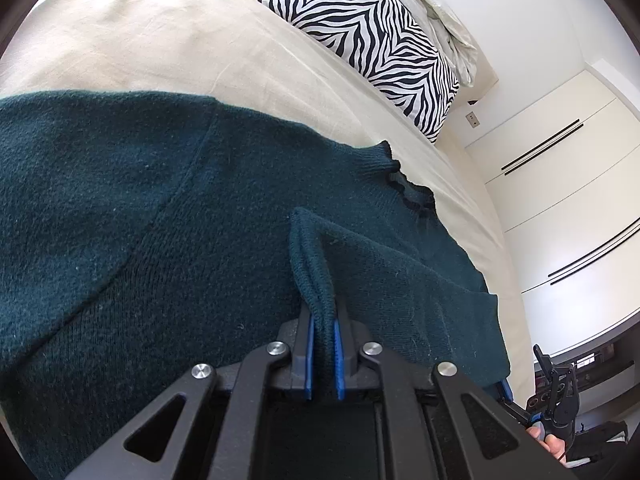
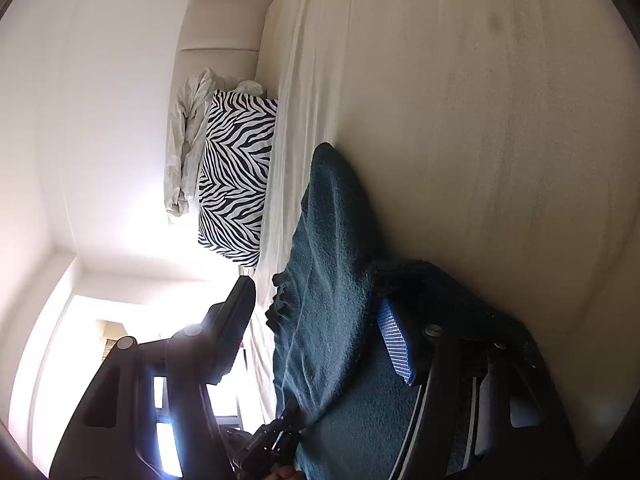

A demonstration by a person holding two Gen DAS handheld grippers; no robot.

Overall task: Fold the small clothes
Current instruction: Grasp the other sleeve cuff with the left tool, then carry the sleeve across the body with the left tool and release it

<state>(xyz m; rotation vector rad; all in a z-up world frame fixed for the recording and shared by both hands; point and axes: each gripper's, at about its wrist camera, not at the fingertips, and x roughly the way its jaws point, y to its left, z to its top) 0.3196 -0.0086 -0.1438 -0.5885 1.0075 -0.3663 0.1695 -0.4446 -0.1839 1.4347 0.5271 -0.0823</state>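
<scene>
Currently my left tool (image 1: pixel 322 330) pinches a sweater (image 1: pixel 140 220) fold; right tool (image 2: pixel 320 320) stands open astride cloth. I judge the thin pinch may slip.

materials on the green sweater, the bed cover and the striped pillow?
Sweater: dark teal knit, likely wool or acrylic; ribbed collar, fuzzy surface, lint specks. Bed cover: cream woven cloth, matte, probably cotton; soft creases. Pillow: smooth printed fabric, zebra stripes; fibre unclear.

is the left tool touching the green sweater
Touching. The left wrist view shows the left tool with its blue pads clamped on a raised fold of the green sweater.
</scene>
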